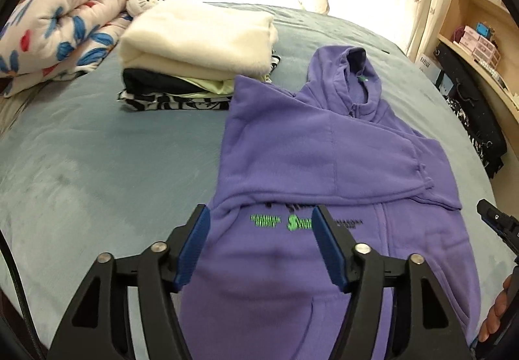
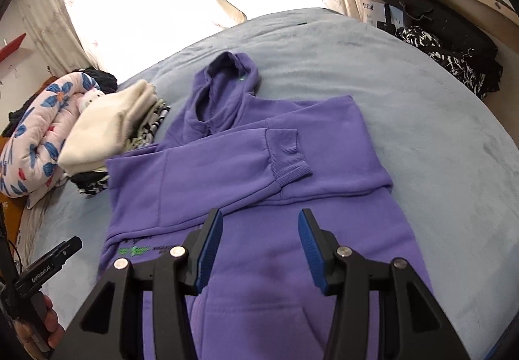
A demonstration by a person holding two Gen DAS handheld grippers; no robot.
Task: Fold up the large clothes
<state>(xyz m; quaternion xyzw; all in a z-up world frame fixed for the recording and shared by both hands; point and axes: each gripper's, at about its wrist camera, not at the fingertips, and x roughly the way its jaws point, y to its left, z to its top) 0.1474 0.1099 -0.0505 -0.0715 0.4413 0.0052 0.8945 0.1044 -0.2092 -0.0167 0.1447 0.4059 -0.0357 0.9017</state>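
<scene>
**Mia:** What was on the far left?

**Ben:** A puffy flower quilt (image 1: 61, 22) was rolled up at the left edge of the bed (image 1: 97, 165). A little white toy cat (image 1: 142, 1) sat against it. Next to that was a stack of folded clothes (image 1: 194, 58) with a cream one on top.

**Mia:** And the purple one?

**Ben:** The purple hoodie (image 1: 324, 149) lay flat in the middle of the bed, just beside the stack. Its hood pointed to the window. Both sleeves were folded across the chest, and one cuff (image 2: 288, 155) lay on top. Green letters (image 1: 282, 222) peeked out under the sleeve.

**Mia:** What did the tongs do?

**Ben:** The left gripper (image 1: 259, 243) hung over the lower part of the hoodie. Its blue pads (image 1: 194, 249) were spread apart with nothing pinched between them. The right gripper (image 2: 261, 249) was above the hoodie too, spread apart and holding nothing.

**Mia:** What was on the right?

**Ben:** A wooden shelf (image 1: 470, 45) with small pink boxes (image 1: 480, 42) stood by the bed. A black bag (image 2: 431, 32) sat under it.
</scene>
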